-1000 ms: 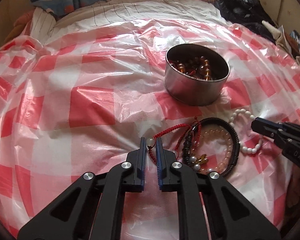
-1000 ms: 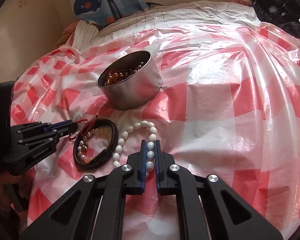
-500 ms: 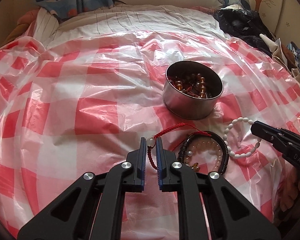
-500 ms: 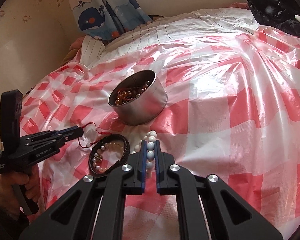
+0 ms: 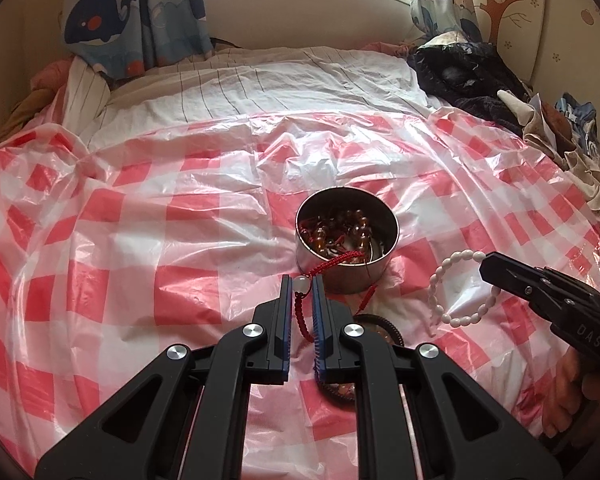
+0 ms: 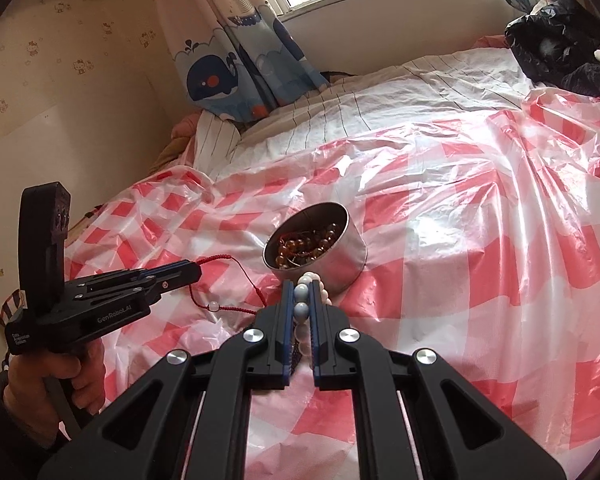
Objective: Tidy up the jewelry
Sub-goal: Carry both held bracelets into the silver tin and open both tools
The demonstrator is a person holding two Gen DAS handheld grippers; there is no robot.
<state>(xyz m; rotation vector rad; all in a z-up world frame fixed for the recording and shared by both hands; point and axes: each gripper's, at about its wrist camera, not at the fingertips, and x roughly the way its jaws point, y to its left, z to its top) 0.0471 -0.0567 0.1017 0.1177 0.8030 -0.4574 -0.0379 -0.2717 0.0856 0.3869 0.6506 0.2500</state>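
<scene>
Step in hand: both bracelets are up off the bed, each in its own claw, and by the look of it they are bound for the metal tin [image 5: 347, 240]
Left claw: the left claw [image 5: 301, 286] is clamped on the red cord bracelet [image 5: 332, 265], a pale bead sitting right at its tips, the cord looping down between the pads and trailing across the tin's near rim
Right claw: the right claw [image 6: 301, 292] is closed on the white bead bracelet [image 5: 460, 289]; from the left wrist view the loop dangles free from its tips, just to the right of the tin
Tin: round, shiny-sided, upright on the red-and-white checked plastic sheet [image 5: 148, 248] spread over the bed, already holding amber beads [image 6: 304, 245] with some red cord among them
Still on the bed: a dark braided bracelet [image 5: 384, 326] lies on the sheet near the left claw, partly hidden behind it; something beaded may be lying inside its ring, hard to tell
Next move: each claw needs carrying over the tin's mouth before it lets go; the red cord is long and limp, so its tail probably wants to clear the rim first or it will hang outside
Look of the things: white beads oval and glossy, strung in a springy ring; red cord thin, braided and slack
</scene>
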